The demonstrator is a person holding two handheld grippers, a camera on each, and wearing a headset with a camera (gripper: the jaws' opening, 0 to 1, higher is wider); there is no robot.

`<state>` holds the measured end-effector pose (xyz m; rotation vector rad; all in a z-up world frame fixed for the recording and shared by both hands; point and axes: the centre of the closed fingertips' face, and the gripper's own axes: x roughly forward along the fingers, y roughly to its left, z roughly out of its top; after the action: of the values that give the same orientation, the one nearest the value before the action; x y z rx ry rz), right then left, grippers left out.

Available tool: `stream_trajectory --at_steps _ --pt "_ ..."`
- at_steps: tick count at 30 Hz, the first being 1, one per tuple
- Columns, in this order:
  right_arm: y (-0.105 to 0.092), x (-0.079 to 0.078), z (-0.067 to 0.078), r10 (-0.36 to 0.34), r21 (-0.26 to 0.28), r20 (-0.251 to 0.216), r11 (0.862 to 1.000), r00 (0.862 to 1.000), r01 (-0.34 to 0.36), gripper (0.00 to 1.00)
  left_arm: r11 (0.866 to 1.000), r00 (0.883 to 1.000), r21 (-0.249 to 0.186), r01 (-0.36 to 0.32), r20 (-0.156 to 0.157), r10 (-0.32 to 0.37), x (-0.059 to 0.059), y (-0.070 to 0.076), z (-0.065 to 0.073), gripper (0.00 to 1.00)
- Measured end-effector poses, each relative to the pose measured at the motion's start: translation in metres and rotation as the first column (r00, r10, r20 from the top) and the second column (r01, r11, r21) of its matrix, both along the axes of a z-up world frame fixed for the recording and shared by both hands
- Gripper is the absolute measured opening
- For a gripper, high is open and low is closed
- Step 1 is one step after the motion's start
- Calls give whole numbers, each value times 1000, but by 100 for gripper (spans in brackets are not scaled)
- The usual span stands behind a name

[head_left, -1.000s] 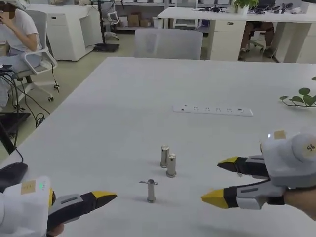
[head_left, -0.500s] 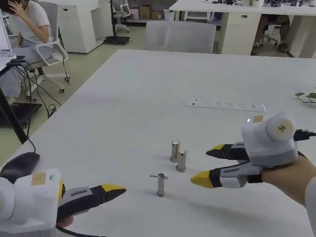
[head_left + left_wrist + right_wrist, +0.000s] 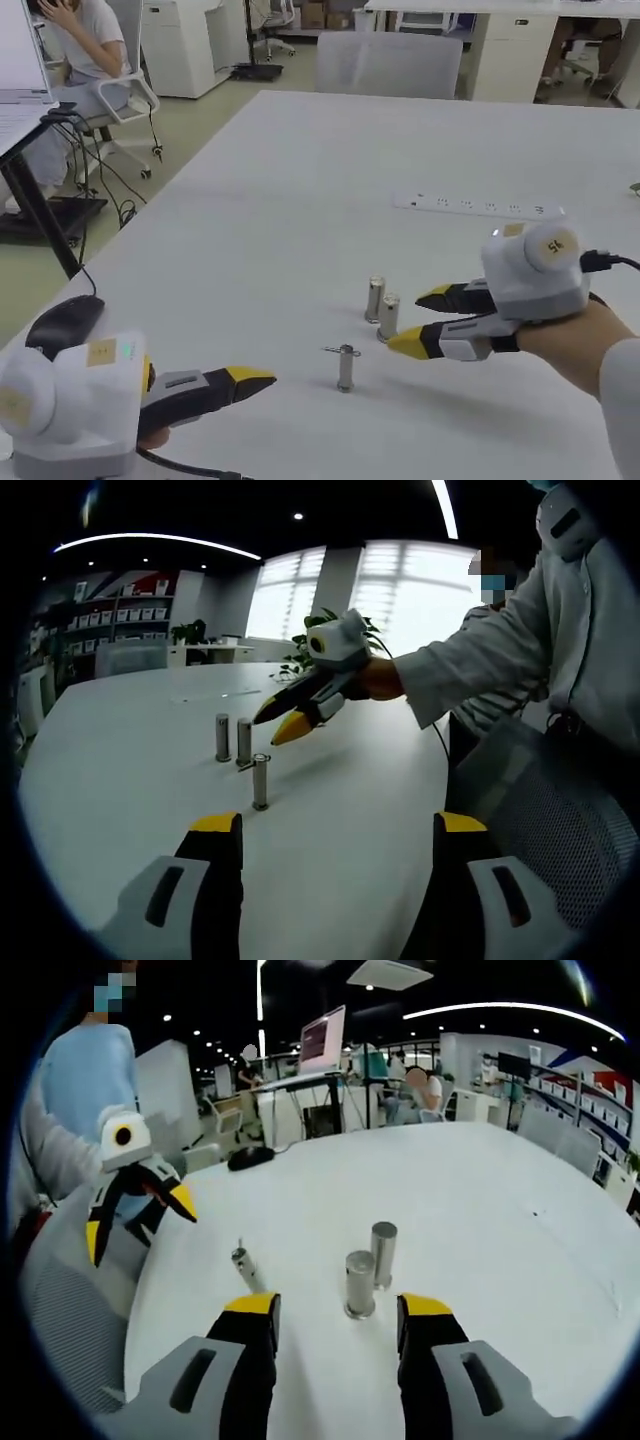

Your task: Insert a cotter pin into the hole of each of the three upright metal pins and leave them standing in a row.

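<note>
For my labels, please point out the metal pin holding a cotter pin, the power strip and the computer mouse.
metal pin holding a cotter pin (image 3: pixel 346 372), head view, middle of shaft
power strip (image 3: pixel 478 206), head view, top face
computer mouse (image 3: pixel 65 325), head view, back

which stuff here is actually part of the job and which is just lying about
Job: front pin with cotter pin through it, middle pin, back pin, left gripper, right gripper.
Lying about: power strip, mouse, chair.
</note>
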<state>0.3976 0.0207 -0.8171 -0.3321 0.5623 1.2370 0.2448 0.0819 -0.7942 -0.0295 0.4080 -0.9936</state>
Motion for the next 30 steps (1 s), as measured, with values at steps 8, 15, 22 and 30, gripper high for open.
stream_trajectory --at_steps 8,15,22,30 --pt "13 9 -1 10 -12 20 1000 1000 -10 39 1000 1000 -1 -9 7 9 3 4 1 77" --pt "19 13 -1 14 -22 32 1000 999 -13 32 1000 1000 0 -5 5 5 2 2 1 77" --pt "22 17 -5 11 -38 32 999 999 -10 26 1000 1000 6 -9 11 9 3 4 2 77" --pt "18 26 -12 12 -74 59 997 998 -7 18 1000 1000 9 -9 11 8 2 4 2 76"
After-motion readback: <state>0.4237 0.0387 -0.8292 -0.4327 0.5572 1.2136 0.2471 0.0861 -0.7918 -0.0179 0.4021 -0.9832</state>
